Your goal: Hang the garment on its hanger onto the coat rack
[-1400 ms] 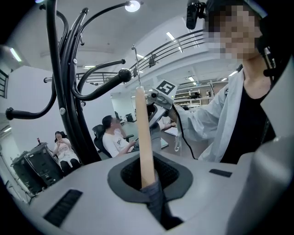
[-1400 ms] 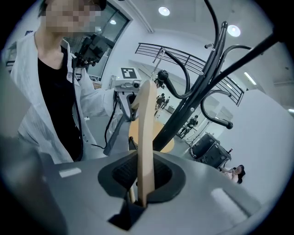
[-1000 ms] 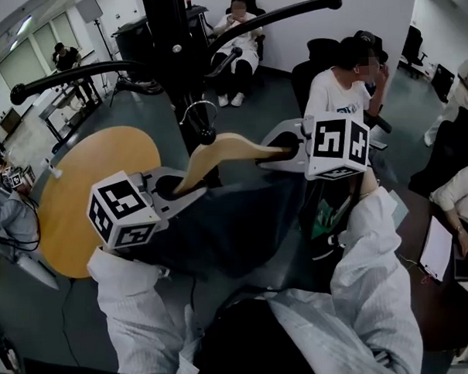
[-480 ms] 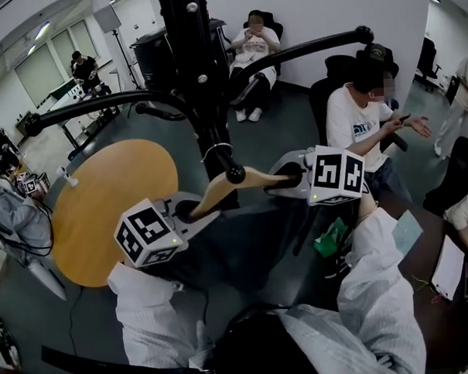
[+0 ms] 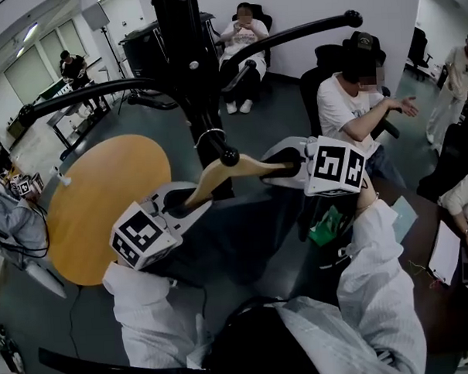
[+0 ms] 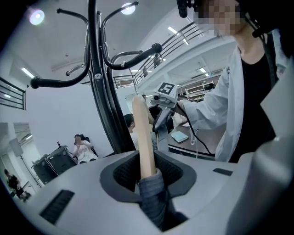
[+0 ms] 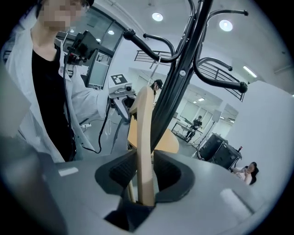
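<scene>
Left to right: round table (image 5: 88, 212), whose near edge lies below and just outboard of the left gripper (image 5: 175, 204); that gripper's jaws are opening, with the left end of the wooden hanger (image 5: 235, 168) standing between the pads and a gap showing on either side, so it clamps nothing; the dark garment (image 5: 243, 224) drapes from the hanger and sags between the two grippers; the wire hook (image 5: 208, 132) appears to be looped over a short peg (image 5: 229, 156) of the coat rack (image 5: 183, 60), behind the peg's ball tip, so the hanging itself is judged done or all but done; the right gripper (image 5: 289, 163) is likewise opening, with the hanger's right end between its pads and no evident squeeze. What is left, by this reading, is only to draw both grippers off the hanger's ends and let the load settle. Room for moving: the rack's pole stands just behind the hanger and the long upper arms (image 5: 289, 33) pass overhead, so forward and upward travel is closed; outward along the hanger's line is freer, though the table edge bounds the left side and a seated person (image 5: 353, 111) sits beyond the right; withdrawal towards the wearer looks clearest; a snagged sleeve could tug the hook towards the peg's tip.
</scene>
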A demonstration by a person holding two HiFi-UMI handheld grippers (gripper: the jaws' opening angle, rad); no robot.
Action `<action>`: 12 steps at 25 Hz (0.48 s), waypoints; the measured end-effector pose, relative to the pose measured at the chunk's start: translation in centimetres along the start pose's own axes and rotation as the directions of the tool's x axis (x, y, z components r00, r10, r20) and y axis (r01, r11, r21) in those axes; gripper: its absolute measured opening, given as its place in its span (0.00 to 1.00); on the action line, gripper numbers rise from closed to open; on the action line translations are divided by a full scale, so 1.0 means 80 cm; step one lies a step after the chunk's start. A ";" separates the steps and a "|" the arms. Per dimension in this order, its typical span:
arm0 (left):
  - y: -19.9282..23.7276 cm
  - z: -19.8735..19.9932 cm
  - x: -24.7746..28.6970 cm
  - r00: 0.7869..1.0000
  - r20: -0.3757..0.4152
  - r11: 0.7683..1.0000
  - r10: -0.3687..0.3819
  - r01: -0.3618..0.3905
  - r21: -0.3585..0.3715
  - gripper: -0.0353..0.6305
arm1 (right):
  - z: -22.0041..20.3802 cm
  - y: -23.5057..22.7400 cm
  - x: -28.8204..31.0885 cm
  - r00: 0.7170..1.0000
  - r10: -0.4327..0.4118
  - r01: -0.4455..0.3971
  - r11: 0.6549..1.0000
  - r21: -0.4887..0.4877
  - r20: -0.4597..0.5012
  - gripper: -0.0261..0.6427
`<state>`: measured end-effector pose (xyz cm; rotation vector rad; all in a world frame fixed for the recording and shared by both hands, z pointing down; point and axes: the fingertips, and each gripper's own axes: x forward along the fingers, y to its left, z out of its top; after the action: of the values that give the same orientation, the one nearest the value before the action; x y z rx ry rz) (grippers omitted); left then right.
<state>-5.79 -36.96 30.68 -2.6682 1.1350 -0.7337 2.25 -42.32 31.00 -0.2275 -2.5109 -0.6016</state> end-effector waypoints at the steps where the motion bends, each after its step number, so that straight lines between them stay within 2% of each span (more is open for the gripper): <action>1: -0.001 0.002 -0.004 1.000 0.010 1.000 -0.004 0.004 -0.008 0.18 | 0.001 0.002 -0.005 1.000 0.002 -0.002 1.000 0.008 0.007 0.19; 3: -0.001 0.006 -0.014 1.000 0.025 1.000 -0.006 0.007 -0.017 0.21 | 0.004 0.006 -0.015 1.000 0.000 0.000 1.000 0.014 0.007 0.25; 9: 0.007 0.028 -0.058 0.996 0.056 0.998 0.069 -0.068 -0.009 0.23 | 0.024 0.013 -0.046 0.997 -0.054 0.053 0.999 0.011 0.054 0.26; 12: 0.012 0.052 -0.087 0.977 0.135 0.986 0.165 -0.165 -0.008 0.23 | 0.036 0.020 -0.064 0.992 -0.097 0.096 0.995 0.011 0.083 0.26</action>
<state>-8.48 -32.93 24.13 -2.5375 1.2976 -0.5168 5.69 -39.75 26.65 -0.1314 -2.6158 -0.6342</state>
